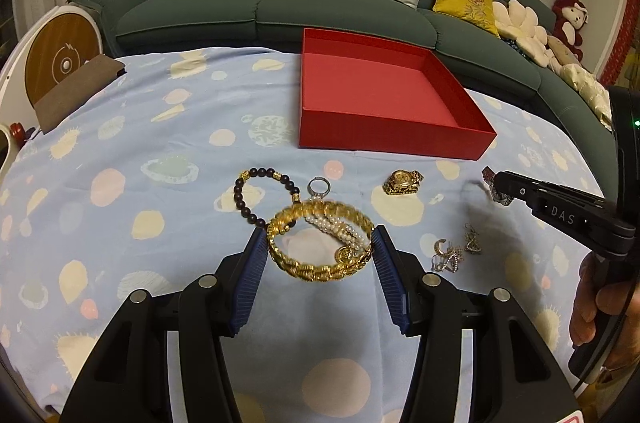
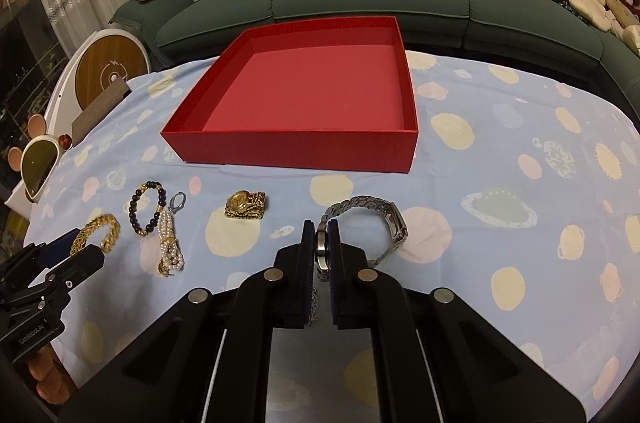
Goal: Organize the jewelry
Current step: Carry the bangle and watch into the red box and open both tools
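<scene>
Your left gripper (image 1: pixel 320 251) clamped across the gold bangle (image 1: pixel 320 243), ring lying flat above the cloth, your right gripper (image 2: pixel 321 247) clenched on the silver watch (image 2: pixel 362 223), band arching rightward, red box (image 2: pixel 288 143) beyond.

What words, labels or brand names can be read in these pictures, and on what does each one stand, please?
"DAS": on the black body of the right gripper, seen from the left wrist.
"GenRobot.AI": on the black body of the left gripper, seen from the right wrist.
Gold watch dial: too small to read.
Red box: no lettering visible.
</scene>
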The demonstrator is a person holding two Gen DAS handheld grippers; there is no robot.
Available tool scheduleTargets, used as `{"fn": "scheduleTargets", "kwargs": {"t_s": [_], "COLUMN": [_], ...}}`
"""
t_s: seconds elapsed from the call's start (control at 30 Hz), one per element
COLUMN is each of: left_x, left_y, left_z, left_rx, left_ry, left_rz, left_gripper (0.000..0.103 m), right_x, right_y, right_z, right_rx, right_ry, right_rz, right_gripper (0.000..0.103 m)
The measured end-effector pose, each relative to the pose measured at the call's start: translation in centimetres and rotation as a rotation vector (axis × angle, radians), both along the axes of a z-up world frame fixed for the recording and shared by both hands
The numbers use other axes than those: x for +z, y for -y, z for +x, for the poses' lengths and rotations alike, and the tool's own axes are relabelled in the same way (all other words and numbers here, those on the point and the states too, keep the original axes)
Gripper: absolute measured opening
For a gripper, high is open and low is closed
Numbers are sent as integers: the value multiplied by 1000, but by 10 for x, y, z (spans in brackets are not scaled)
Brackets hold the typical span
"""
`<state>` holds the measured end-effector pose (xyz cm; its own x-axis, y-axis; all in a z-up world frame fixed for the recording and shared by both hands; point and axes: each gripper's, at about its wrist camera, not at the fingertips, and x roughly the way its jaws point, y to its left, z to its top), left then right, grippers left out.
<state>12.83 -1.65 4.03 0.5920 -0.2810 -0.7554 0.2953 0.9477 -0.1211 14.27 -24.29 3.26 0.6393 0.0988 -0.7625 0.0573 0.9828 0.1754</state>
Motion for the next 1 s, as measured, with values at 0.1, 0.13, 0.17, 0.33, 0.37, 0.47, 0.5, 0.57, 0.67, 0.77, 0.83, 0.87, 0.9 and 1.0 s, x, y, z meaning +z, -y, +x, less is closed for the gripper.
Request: {"fn": "scheduleTargets", "kwargs": {"t_s": [0.1, 0.13, 0.17, 0.33, 0.37, 0.47, 0.5, 0.57, 0.67, 0.77, 0.83, 0.87, 0.9, 1.0], "left_x": [16, 23, 29, 61, 67, 86, 92, 100, 102, 94, 85, 80, 74, 54], "left_y": [4, 5, 7, 19, 23, 37, 43, 54, 74, 92, 104, 110, 114, 126], "left_z": [1, 3, 5, 34, 43, 73, 85, 106, 146, 185, 208, 219, 227, 252], "left_rx": [-5, -12, -18, -42, -46, -56, -56, -59, -58, -49, -48, -40, -33, -22], "left_ry": [55, 73, 88, 137, 144, 179, 195, 219, 215, 193, 174, 166, 157, 123], "left_rz": [12, 19, 27, 35, 32, 34, 34, 40, 46, 56, 68, 79, 86, 112], "left_gripper": [51, 51, 51, 50, 50, 50, 50, 50, 50, 50, 50, 50, 50, 50], "right_x": [17, 22, 28, 58, 63, 77, 81, 86, 83, 72, 63, 56, 50, 34], "right_y": [1, 2, 2, 12, 15, 22, 25, 28, 35, 42, 46, 48, 51, 58], "right_z": [0, 1, 2, 23, 30, 57, 68, 92, 127, 159, 176, 184, 191, 209], "right_rx": [-5, -6, -6, -20, -26, -43, -48, -54, -67, -80, -95, -100, -110, -132], "right_ry": [42, 54, 65, 115, 125, 153, 163, 174, 169, 144, 124, 111, 99, 66], "right_rz": [11, 16, 19, 34, 36, 37, 37, 41, 63, 94, 105, 107, 106, 108], "right_gripper": [6, 6, 6, 6, 6, 6, 6, 6, 6, 6, 6, 6, 6, 6]}}
